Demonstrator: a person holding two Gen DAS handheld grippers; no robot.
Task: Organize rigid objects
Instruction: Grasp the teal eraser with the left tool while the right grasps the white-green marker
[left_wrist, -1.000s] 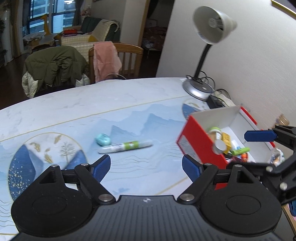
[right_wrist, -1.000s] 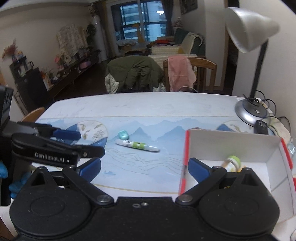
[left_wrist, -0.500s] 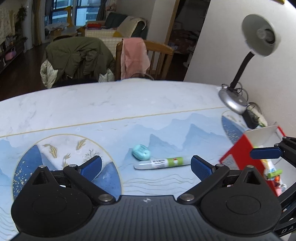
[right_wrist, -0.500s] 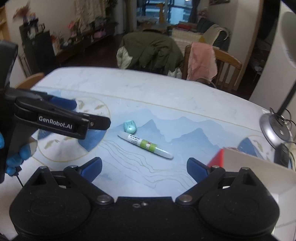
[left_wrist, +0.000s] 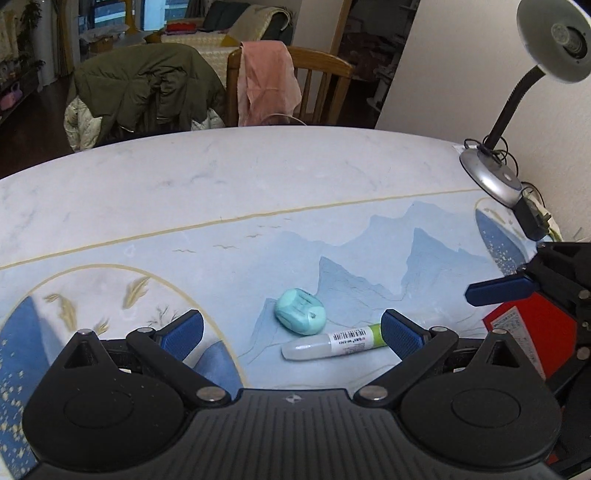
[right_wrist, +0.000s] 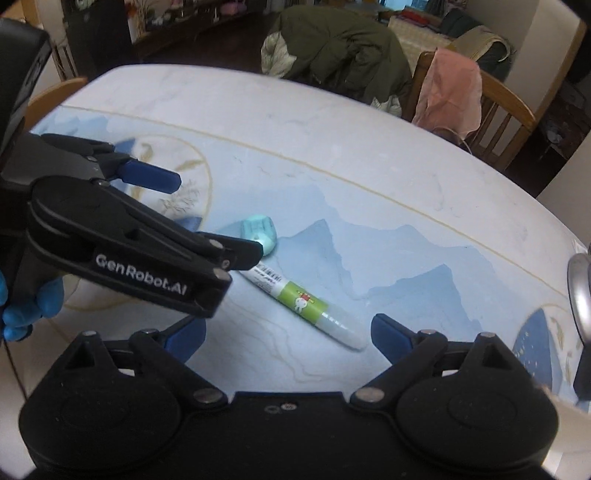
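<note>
Left claw (right_wrist: 207, 240) overhangs pen (right_wrist: 306, 304), blocking approach.

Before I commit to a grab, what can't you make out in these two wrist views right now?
- Red box: left wrist view, interior hidden by the right gripper and frame edge.
- Marker: its far end sits behind a left finger pad.
- Teal case: right wrist view, partly covered by the left gripper.
</note>
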